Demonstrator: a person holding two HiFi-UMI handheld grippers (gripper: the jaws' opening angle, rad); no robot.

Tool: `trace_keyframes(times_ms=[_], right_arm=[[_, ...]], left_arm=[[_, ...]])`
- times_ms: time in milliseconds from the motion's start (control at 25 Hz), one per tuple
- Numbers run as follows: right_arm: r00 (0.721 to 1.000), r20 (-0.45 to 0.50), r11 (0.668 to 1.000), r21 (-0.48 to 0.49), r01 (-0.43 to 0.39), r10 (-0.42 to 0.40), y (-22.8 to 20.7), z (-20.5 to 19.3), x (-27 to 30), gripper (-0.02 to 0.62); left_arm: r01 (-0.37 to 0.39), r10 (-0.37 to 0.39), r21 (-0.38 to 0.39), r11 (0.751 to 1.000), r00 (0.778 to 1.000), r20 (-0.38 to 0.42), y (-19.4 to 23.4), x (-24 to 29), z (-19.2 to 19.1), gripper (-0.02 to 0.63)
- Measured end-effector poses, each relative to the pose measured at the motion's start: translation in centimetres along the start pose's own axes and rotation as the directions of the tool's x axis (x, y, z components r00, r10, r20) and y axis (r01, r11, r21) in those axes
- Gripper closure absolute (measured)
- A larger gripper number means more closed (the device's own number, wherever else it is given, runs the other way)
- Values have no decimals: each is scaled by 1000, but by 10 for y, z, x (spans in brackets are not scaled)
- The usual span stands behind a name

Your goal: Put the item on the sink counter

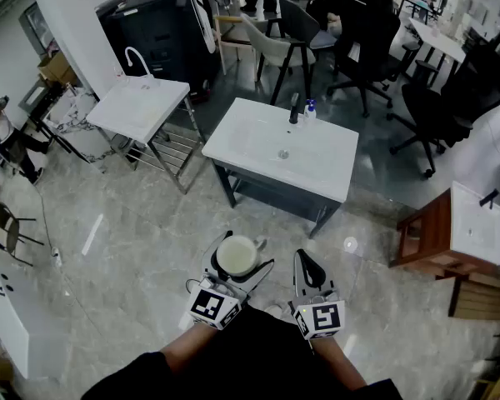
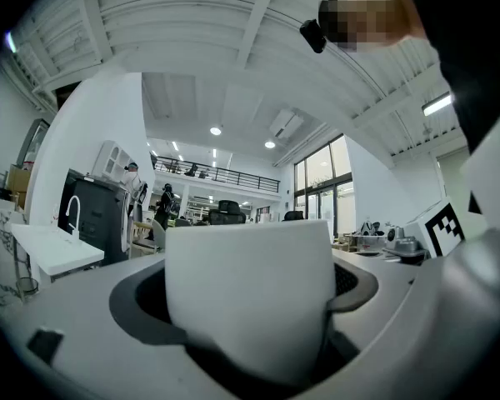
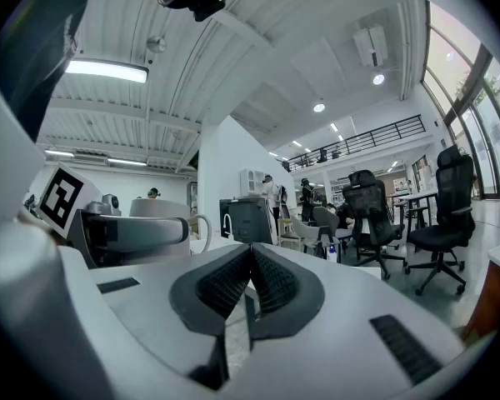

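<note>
Left tool pinches a smooth white mug; right tool is pressed together.

A large open office hall — black swivel chairs, desks, a mezzanine railing, freestanding sink counters on marble floor

No word, brand or number can be read in any view. The only printed marks are black-and-white square code patterns: one on the left cube at the lower centre of the head view, one on the right cube beside it. A small bottle in the upper middle may bear a label, but it is too small to tell.
</note>
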State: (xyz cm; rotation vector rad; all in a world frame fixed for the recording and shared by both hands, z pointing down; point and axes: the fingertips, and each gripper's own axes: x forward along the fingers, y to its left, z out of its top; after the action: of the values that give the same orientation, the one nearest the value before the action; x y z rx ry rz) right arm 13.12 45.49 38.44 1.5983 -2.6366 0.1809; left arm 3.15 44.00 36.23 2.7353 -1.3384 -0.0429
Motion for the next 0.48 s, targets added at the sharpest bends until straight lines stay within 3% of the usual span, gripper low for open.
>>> trace_keyframes(times_ms=[200, 480], right_arm=[[1000, -8, 1000, -13, 14, -14, -5, -4, 17, 565], [999, -23, 997, 70, 32, -31, -17, -9, 68, 563]], left_arm=[[-9, 8, -5, 1000, 1000, -10, 18, 10, -7, 138], [-7, 7, 3, 1000, 1000, 12, 72, 42, 0, 138]])
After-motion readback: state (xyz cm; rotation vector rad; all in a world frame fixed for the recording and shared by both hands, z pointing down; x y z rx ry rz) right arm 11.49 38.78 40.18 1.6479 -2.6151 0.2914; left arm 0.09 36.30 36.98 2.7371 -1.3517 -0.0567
